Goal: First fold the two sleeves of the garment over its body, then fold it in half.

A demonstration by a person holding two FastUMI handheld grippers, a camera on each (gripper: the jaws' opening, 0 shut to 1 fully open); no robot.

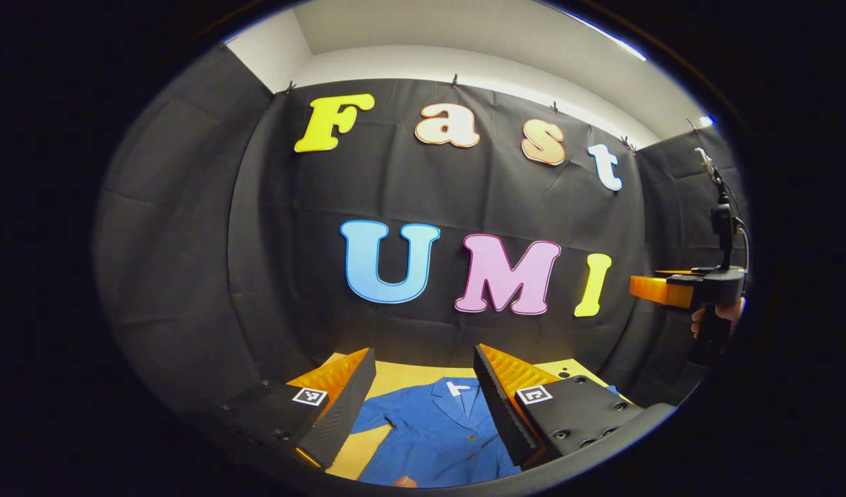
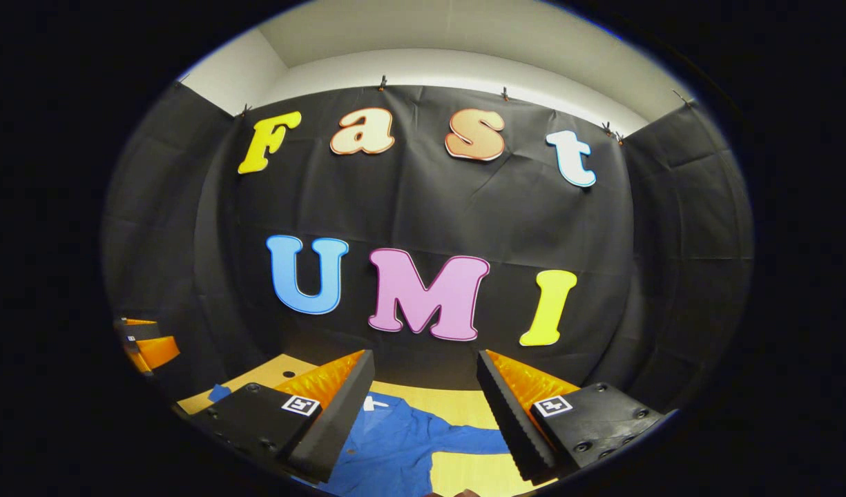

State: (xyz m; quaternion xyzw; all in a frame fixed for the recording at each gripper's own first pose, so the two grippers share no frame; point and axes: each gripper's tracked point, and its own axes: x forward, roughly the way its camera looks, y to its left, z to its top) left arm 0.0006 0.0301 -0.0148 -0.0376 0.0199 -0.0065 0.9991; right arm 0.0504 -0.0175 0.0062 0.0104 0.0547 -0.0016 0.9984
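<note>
A blue buttoned shirt (image 1: 436, 435) lies flat on a light wooden table (image 1: 402, 376), collar toward the back wall, one sleeve stretched out to the left. My left gripper (image 1: 423, 397) hovers open above it, nothing between its fingers. In the right gripper view the same shirt (image 2: 395, 442) lies below with a sleeve (image 2: 474, 440) spread to the right. My right gripper (image 2: 426, 407) is held open over it, holding nothing. The right gripper (image 1: 685, 286) also shows at the far right of the left gripper view, held by a hand.
The black cloth wall stands close behind the table's far edge (image 2: 423, 393) and wraps round both sides. The left gripper (image 2: 146, 345) appears at the left edge of the right gripper view. Bare tabletop (image 2: 464, 476) shows beside the shirt.
</note>
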